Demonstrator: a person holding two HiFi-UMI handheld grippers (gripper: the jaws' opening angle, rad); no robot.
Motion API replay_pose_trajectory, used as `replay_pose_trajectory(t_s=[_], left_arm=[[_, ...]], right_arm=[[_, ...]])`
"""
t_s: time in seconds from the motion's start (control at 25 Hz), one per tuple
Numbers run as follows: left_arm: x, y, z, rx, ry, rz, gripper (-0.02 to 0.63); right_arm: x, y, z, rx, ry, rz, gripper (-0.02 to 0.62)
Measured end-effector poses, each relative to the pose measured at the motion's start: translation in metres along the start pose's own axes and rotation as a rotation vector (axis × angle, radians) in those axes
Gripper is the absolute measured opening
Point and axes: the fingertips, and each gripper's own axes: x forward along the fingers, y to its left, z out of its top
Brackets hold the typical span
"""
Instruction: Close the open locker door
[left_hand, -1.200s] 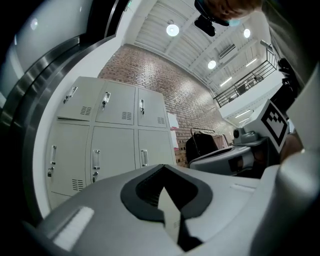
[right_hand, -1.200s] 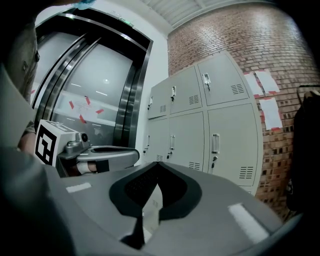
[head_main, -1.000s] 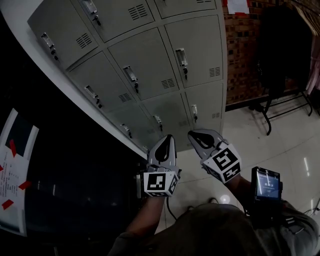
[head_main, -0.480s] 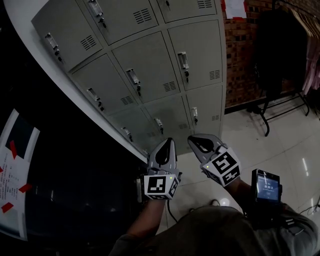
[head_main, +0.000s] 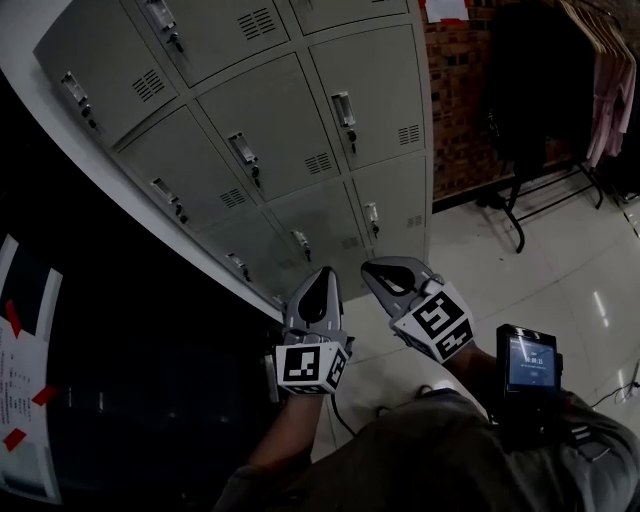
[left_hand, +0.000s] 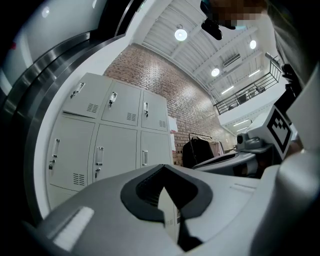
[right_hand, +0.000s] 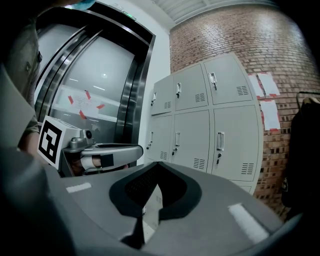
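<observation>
The grey locker block (head_main: 290, 120) stands ahead of me, and every door that shows lies flush with its frame. I see no door standing open. My left gripper (head_main: 316, 280) and right gripper (head_main: 376, 272) hang side by side at waist height, well short of the lockers and pointing toward them. Both are shut with nothing between the jaws. In the left gripper view the left gripper (left_hand: 162, 168) has its jaws meeting at the tips, with the lockers (left_hand: 107, 145) beyond. In the right gripper view the right gripper (right_hand: 159, 166) is closed the same way in front of the lockers (right_hand: 210, 125).
A brick wall (head_main: 465, 110) runs right of the lockers, with a clothes rack (head_main: 545, 150) of dark garments in front of it. Steel lift doors (right_hand: 100, 90) with taped paper notices (head_main: 20, 390) lie to the left. A small screen device (head_main: 528, 362) sits on the right forearm above the glossy floor (head_main: 560, 270).
The head view has swung slightly, so the lockers sit further left and up. Both grippers stay shut and side by side, a little lower in the picture.
</observation>
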Motion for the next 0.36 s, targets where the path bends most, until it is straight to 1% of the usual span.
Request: replay_pose_trajectory(t_s=[0.36], left_arm=[[0.0066,-0.001,-0.0042,-0.008,0.011,-0.009,0.002]], right_arm=[[0.0014,-0.0075,-0.0008,0.003,0.008,-0.006,0.003]])
